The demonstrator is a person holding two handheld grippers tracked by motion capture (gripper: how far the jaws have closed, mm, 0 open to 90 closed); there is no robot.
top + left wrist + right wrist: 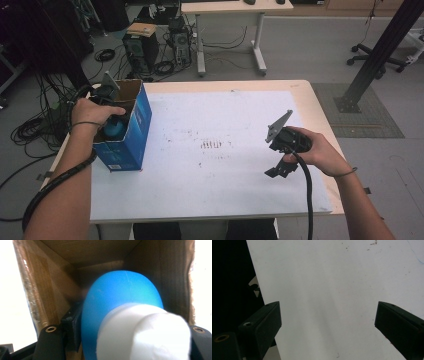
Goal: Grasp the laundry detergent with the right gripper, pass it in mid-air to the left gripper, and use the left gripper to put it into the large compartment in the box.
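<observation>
The left gripper (120, 340) reaches down into an open blue cardboard box (134, 131), its fingers (71, 327) lying on either side of a blue bottle with a white cap (122, 302). The left finger sits right against the bottle's blue side; whether the pads truly press on it cannot be told from this close. In the left gripper view the bottle is inside the box, its rounded blue body pointing toward the brown inner bottom and its white cap nearest the camera. Brown cardboard walls close around it on all sides. In the high view, the bottle (114, 129) shows as a blue patch under the left hand (92, 114) at the box's mouth.

The box stands tilted on the counter (225, 200) near its left edge, its open top turned up toward the hand.

The right gripper (328, 322) has its fingers (265, 322) spread wide apart with nothing between them, looking down at the white counter sheet. In the high view the right gripper (279, 167) hangs over the right part of the counter, well apart from the box. A few dark smudges (211, 145) mark the sheet between them.
</observation>
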